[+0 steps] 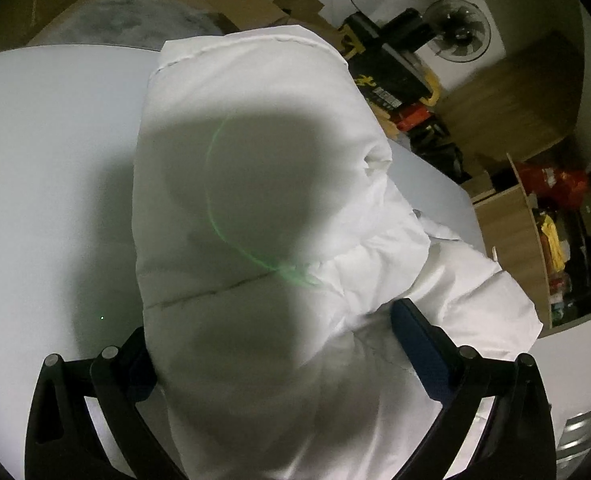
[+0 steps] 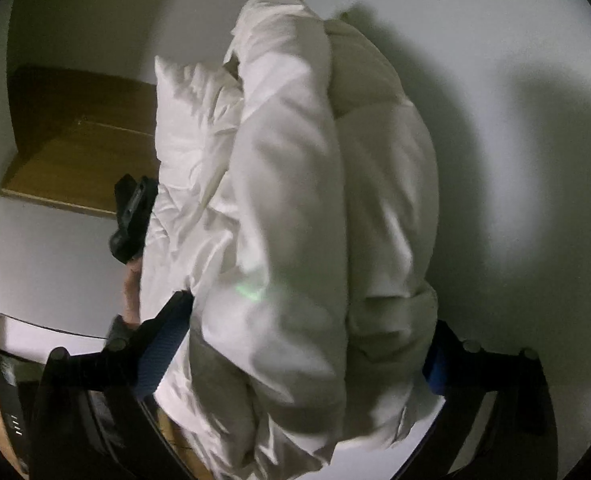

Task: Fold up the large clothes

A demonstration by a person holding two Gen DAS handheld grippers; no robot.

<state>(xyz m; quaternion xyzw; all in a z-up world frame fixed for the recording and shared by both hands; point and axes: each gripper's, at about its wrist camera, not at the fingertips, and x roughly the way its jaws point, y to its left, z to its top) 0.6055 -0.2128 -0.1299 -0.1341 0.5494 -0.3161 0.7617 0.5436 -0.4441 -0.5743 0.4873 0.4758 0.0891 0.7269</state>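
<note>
1. White padded garment [image 1: 255, 184]: lies folded into a thick bundle on my white counter [image 1: 47, 152], running from the near edge toward the far side; a loose part spreads off to the right in the left wrist view.
2. My left tongs [image 1: 271, 344]: the jaws stand wide on either side of the bundle's near end, with the padded cloth filling the gap between them. Whether the pads press on it I cannot tell.
3. My right tongs [image 2: 307, 344]: also spread wide, with the doubled-over bundle [image 2: 315, 200] bulging between the blue pads [image 2: 163, 356]. The cloth meets both pads, but a true pinch cannot be confirmed.
4. In the right wrist view, the other tongs' black body [image 2: 131, 216] and a hand [image 2: 129, 292] sit at the bundle's left flank.
5. Background, far right of the left wrist view: cardboard boxes [image 1: 255, 4], a fan [image 1: 459, 32] and a wooden shelf [image 1: 511, 216] beyond the counter.
</note>
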